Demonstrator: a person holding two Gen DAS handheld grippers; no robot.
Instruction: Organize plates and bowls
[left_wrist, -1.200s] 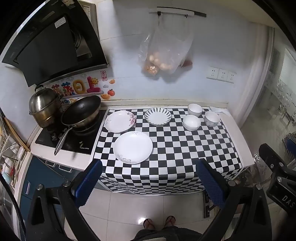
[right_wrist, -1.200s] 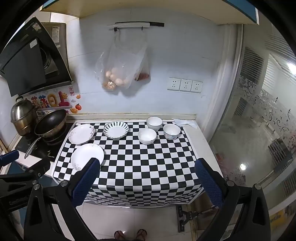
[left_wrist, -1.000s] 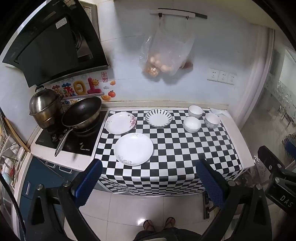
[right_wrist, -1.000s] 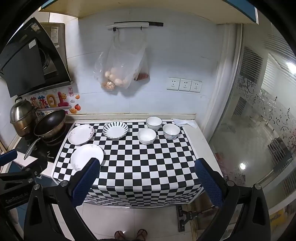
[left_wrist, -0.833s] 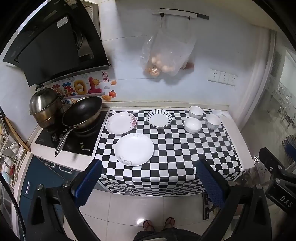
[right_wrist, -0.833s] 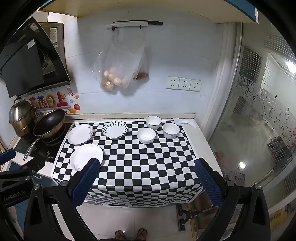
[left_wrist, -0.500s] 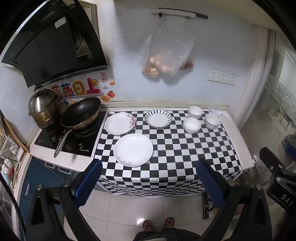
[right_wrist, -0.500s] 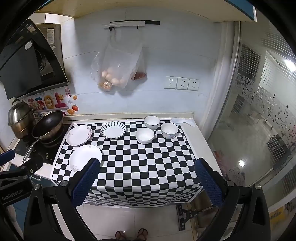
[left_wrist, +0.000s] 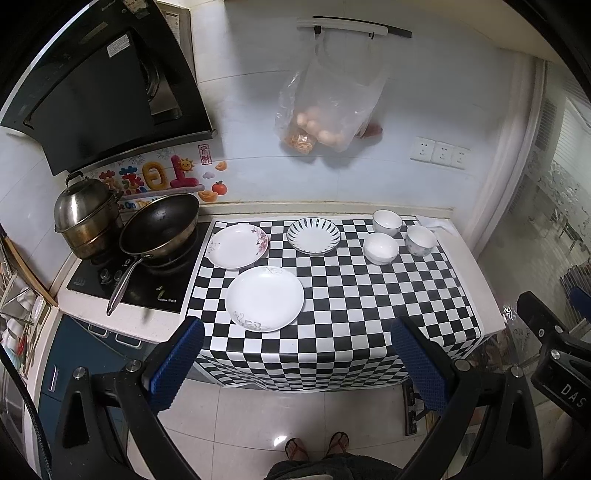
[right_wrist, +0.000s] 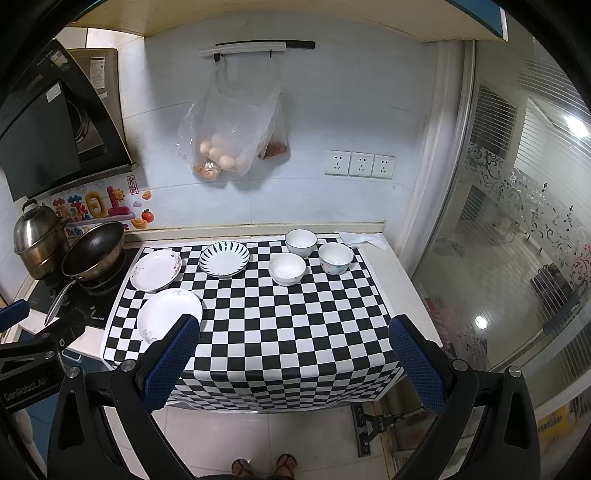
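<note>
Three plates lie on the checkered counter: a large white plate (left_wrist: 264, 298) (right_wrist: 169, 314) at the front left, a flowered plate (left_wrist: 238, 246) (right_wrist: 156, 270) behind it, and a striped-rim plate (left_wrist: 314, 235) (right_wrist: 224, 258) at the back middle. To the right stand three bowls: a white bowl (left_wrist: 380, 248) (right_wrist: 287, 269), a dark-rimmed bowl (left_wrist: 386, 222) (right_wrist: 300, 242) and a patterned bowl (left_wrist: 420, 240) (right_wrist: 335, 258). My left gripper (left_wrist: 297, 363) and right gripper (right_wrist: 295, 360) hang open well in front of the counter, above the floor, with nothing between their blue pads.
A black wok (left_wrist: 159, 227) and a steel pot (left_wrist: 86, 218) sit on the stove at the left. A plastic bag of eggs (right_wrist: 229, 147) hangs on the wall. A crumpled tissue (right_wrist: 360, 239) lies at the counter's back right. A person's sandalled feet (left_wrist: 317, 445) stand on the tiled floor.
Both views have shifted only slightly; the right wrist view has drifted a little so the counter sits further left. Nothing on the counter has moved.
</note>
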